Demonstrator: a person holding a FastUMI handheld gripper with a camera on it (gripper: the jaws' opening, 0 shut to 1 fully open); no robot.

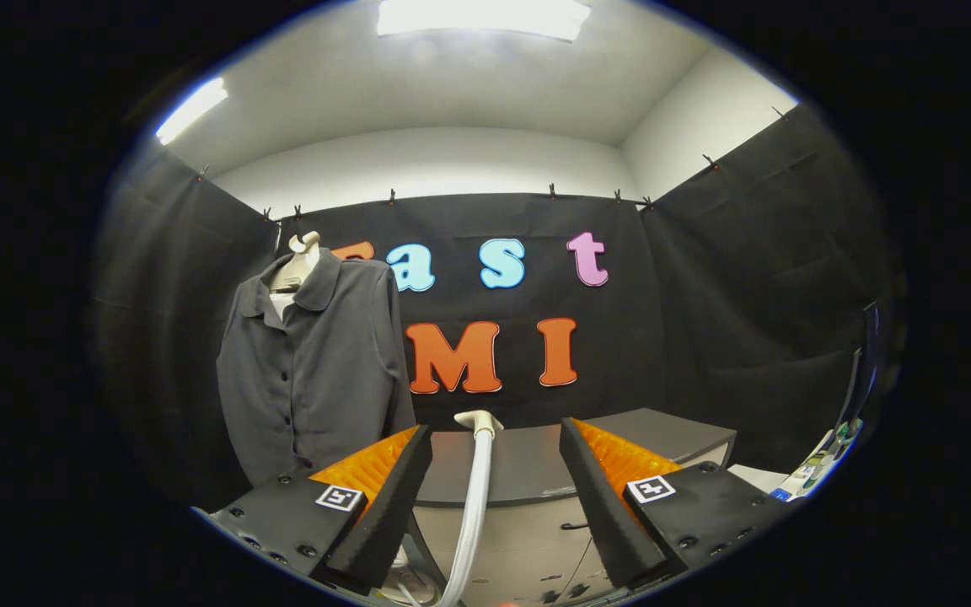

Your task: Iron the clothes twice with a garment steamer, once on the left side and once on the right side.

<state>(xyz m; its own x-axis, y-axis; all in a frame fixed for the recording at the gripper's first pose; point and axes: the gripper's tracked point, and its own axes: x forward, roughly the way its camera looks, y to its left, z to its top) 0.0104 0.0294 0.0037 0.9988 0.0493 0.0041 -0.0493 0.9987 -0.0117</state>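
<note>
With the tool (494, 472) spread wide and empty, the steamer head (478, 421) stands between its fingers atop a stiff, ribbed, likely light hose (474, 506), best gripped just under the head, while the soft shirt (313, 371) hangs beyond the left finger.

The gripper camera faces forward between spread jaws, low over the bench (662, 434), toward the distant booth wall (705, 295).

Two ceiling light panels (483, 17) glare white overhead, lighting the booth evenly. Focus is sharp in the middle. Fisheye distortion bends the walls, and the margins fall dim.
</note>
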